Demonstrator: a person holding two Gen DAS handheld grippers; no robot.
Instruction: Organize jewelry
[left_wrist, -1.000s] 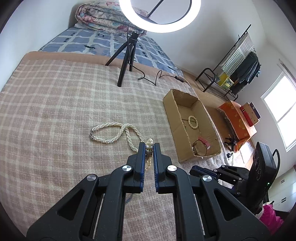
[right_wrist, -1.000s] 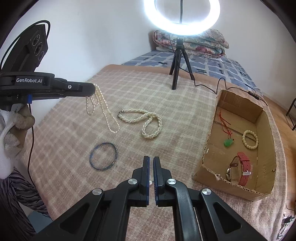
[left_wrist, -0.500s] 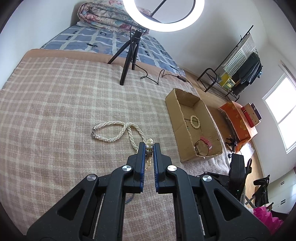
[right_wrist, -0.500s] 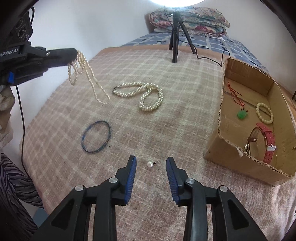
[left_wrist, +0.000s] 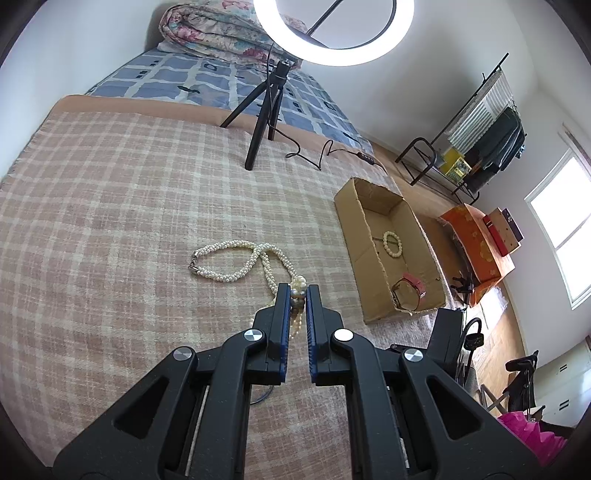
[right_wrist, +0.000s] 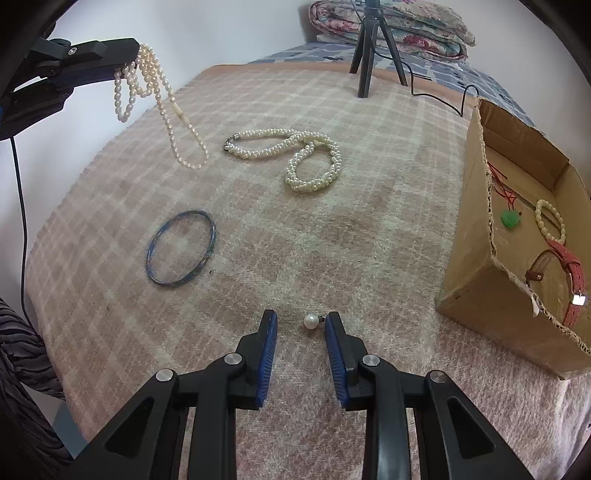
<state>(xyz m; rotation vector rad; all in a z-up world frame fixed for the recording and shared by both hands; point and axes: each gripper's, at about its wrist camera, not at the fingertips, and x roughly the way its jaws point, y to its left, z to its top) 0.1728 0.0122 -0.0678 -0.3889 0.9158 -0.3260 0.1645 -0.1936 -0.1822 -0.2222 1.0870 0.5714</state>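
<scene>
We work on a pink plaid blanket (right_wrist: 369, 236). At 3 o'clock in the right wrist view, the open brown cardboard box (right_wrist: 476, 266) already holds a red-strap watch, a cream bead bracelet and a green pendant. Left outside: the twisted white pearl necklace (right_wrist: 295, 158) at 12 o'clock and the blue metal bangle (right_wrist: 181, 253) at 10 o'clock. The left gripper (left_wrist: 297, 295) is clenched on a thin pearl strand (right_wrist: 155, 96). The right gripper (right_wrist: 301, 334) is released around a single pearl earring (right_wrist: 310, 321).

Our left wrist camera looks down from high above the blanket (left_wrist: 110, 221). Our right one sits low, close beside it. Both share the twisted pearl necklace (left_wrist: 236, 262) (right_wrist: 295, 155) and cardboard box (left_wrist: 373, 266) (right_wrist: 476, 280) ahead.
</scene>
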